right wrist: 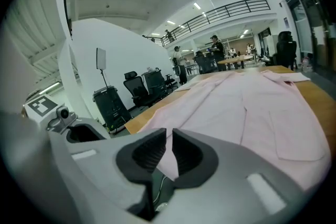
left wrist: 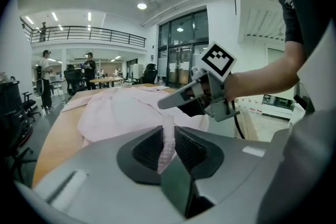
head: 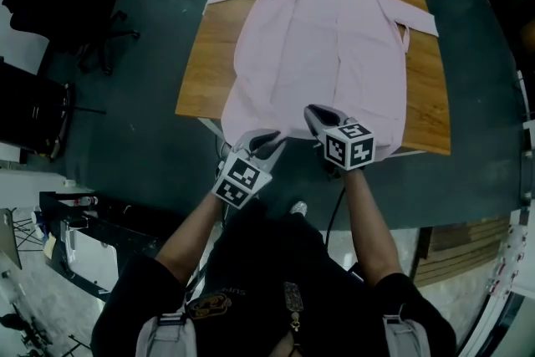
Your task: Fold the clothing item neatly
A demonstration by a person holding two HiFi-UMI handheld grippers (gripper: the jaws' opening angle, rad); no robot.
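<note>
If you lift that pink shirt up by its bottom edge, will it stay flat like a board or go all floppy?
Probably floppy: the shirt bunches into a thin fold where the left gripper pinches it. Likely light too, being thin cloth lying flat on the table. Pulled, it would probably slide and wrinkle, not roll.

Head view: high up, aimed steeply down, table (head: 209, 54) in upper ctr. Left gripper view: low, close behind own jaws, facing along table, right gripper (left wrist: 164, 103) near at ctr. Right gripper view: likewise. All 3 share pink shirt (head: 322, 46).
</note>
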